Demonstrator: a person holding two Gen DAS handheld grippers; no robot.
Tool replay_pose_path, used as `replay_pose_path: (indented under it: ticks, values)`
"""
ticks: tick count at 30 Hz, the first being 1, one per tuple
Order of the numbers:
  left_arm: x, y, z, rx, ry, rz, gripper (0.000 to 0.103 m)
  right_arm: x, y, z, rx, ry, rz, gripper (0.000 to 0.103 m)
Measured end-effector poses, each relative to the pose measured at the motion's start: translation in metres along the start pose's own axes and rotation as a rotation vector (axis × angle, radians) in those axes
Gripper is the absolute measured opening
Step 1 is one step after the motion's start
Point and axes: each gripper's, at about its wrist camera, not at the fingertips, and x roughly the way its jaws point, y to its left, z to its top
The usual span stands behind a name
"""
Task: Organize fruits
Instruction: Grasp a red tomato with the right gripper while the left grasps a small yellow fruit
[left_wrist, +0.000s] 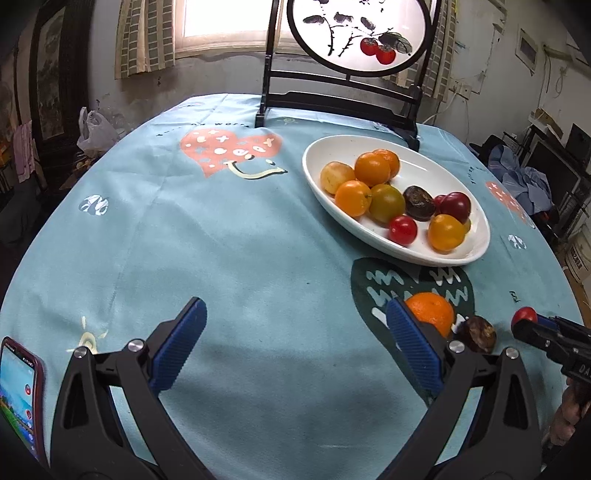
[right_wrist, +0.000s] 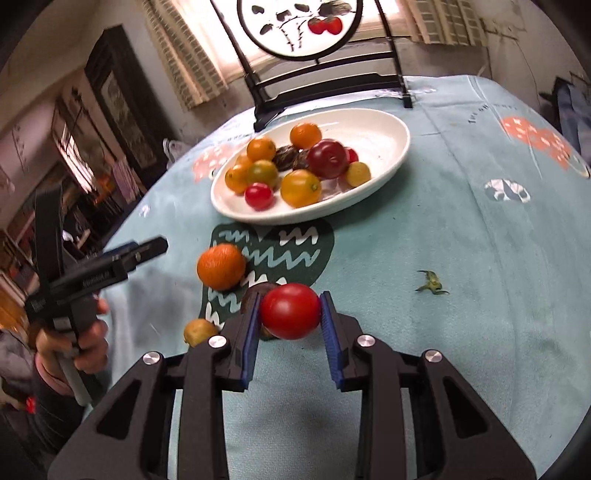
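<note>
Round red tomato (right_wrist: 290, 311) sits clamped in the right tongs (right_wrist: 289, 314); left tongs (left_wrist: 291, 343) gape empty. White oval dish (right_wrist: 384, 162) holds most fruit; 3 lie beside it.

Ahead of the tongs, the white oval dish (right_wrist: 388, 155) holds ten fruits. Four lie outside it: one red tomato (right_wrist: 290, 310) between the right tongs, one orange (right_wrist: 221, 266), one dark wrinkled fruit (left_wrist: 480, 334), one small yellow fruit (right_wrist: 199, 331).
</note>
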Motion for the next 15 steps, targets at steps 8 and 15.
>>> replay_pose_path:
  ticks: [8, 15]
  values:
    - [-0.017, -0.061, -0.031, 0.262, 0.050, -0.307, 0.080, -0.001, -0.004, 0.002, 0.028, 0.001, 0.001, 0.032]
    - [-0.006, -0.085, -0.046, 0.341, 0.126, -0.330, 0.053, -0.003, -0.003, 0.000, 0.020, -0.002, 0.001, 0.032]
